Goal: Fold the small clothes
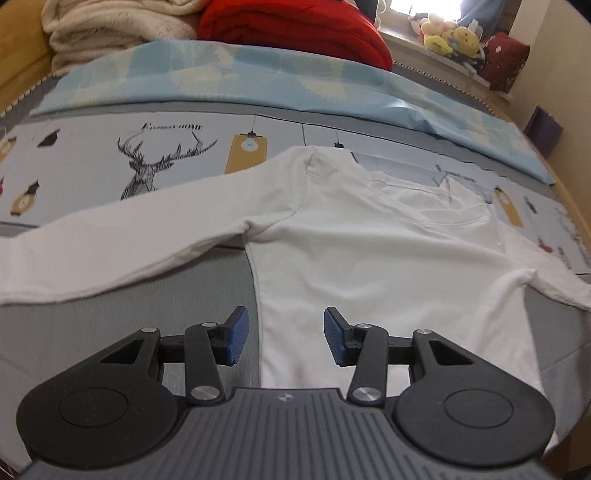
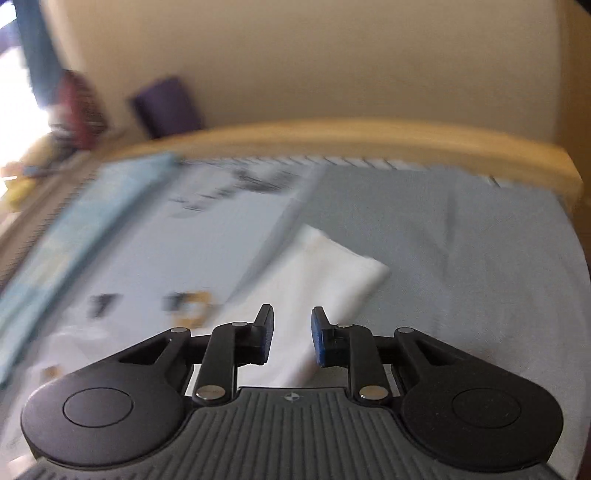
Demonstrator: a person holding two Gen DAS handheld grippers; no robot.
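Left wrist view, from the left: a cream fleece blanket (image 1: 110, 29) is heaped at the head of the bed, thick and nubbly, and a red blanket (image 1: 295, 29) lies folded next to it in soft rolls. A pale blue pillow (image 1: 258, 81) with a faded leaf print runs across below them. The bed sheet (image 1: 92, 155) is smooth printed cotton, grey and pale blue, with a line-drawn stag and yellow lamp tags. A white long-sleeved shirt (image 1: 388, 251) is spread flat on the sheet, of soft knit with light creases; one sleeve runs out to the left, the neckline is at the far end. The left gripper (image 1: 286, 338) hovers over the shirt's near hem edge with its ribbed blue pads well apart and nothing between them. Plush toys (image 1: 450, 35) sit on the window sill at far right.

Right wrist view, heavily blurred: the right gripper (image 2: 291, 336) hangs above the shirt's other sleeve (image 2: 325, 280), whose squared cuff lies flat on plain grey sheet. The pads stand a narrow gap apart, gripping nothing. A rounded wooden bed frame (image 2: 369, 136) curves behind.
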